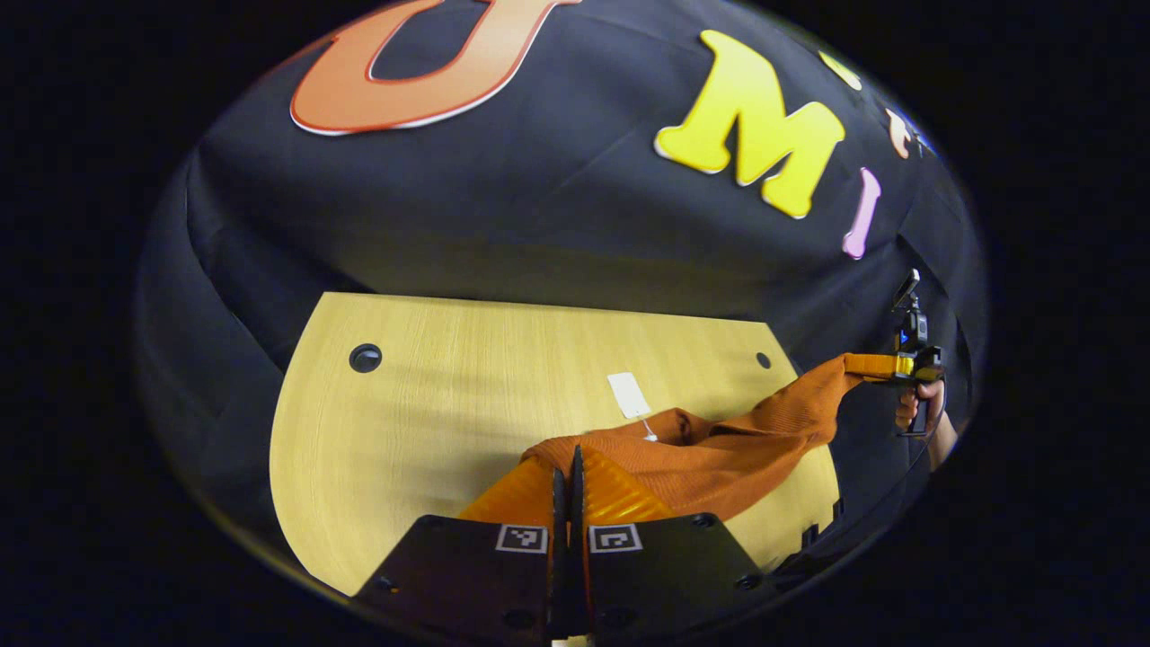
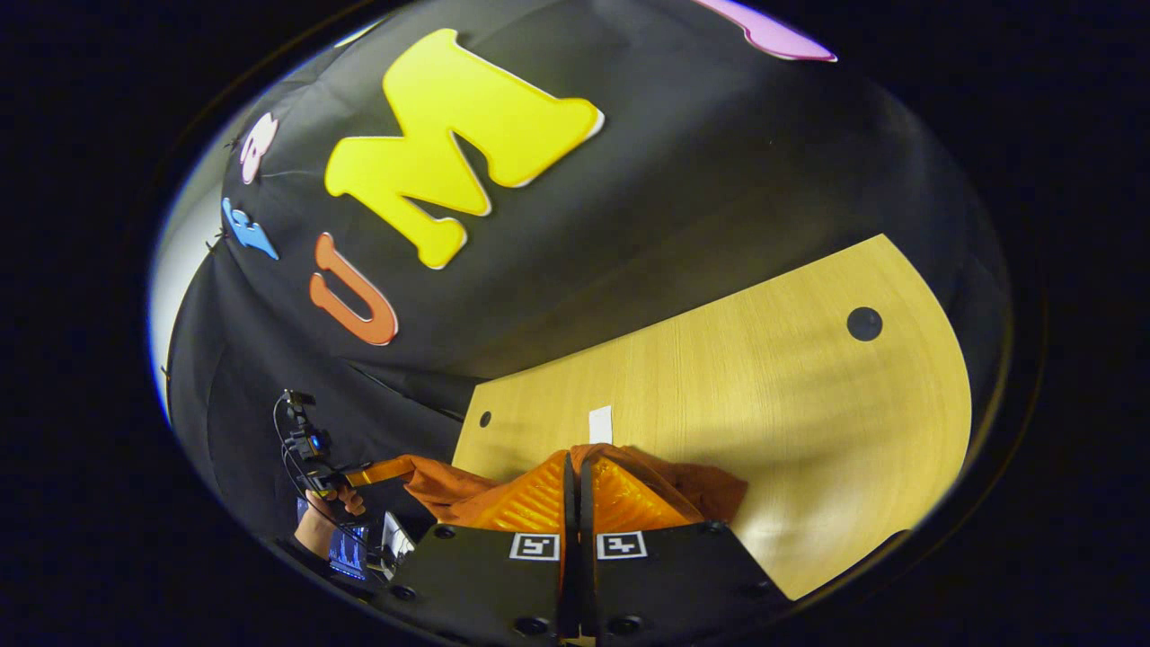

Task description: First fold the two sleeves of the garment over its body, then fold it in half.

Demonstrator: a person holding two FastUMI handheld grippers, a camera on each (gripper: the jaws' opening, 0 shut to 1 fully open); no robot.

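Garment: an orange ribbed knit garment (image 1: 719,454), held up off a pale wooden table (image 1: 431,404) and stretched between the 2 grippers; its lower folds hang over the table's right part in the left gripper view.
Tag: a small white paper tag (image 1: 628,394) on a thin white string, lying on the wood just beyond the garment's edge; in the right gripper view it shows as a white slip (image 2: 600,424) right behind the cloth.
Left gripper (image 1: 566,476): its 2 fingers are pressed together with the orange cloth pinched between them at the near edge of the garment.
Right gripper (image 2: 575,481): its 2 fingers are likewise closed tight on a bunch of the orange cloth.
Far sight of the right gripper (image 1: 903,364): in the left gripper view it sits off the table's right end, a hand (image 1: 916,409) around its grip, with a stretch of garment pulled taut to it.
Far sight of the left gripper (image 2: 364,474): in the right gripper view it is past the table's left end, held by a hand (image 2: 328,508), cloth running to it.
Table: 2 dark round holes (image 1: 365,358) near its back corners.
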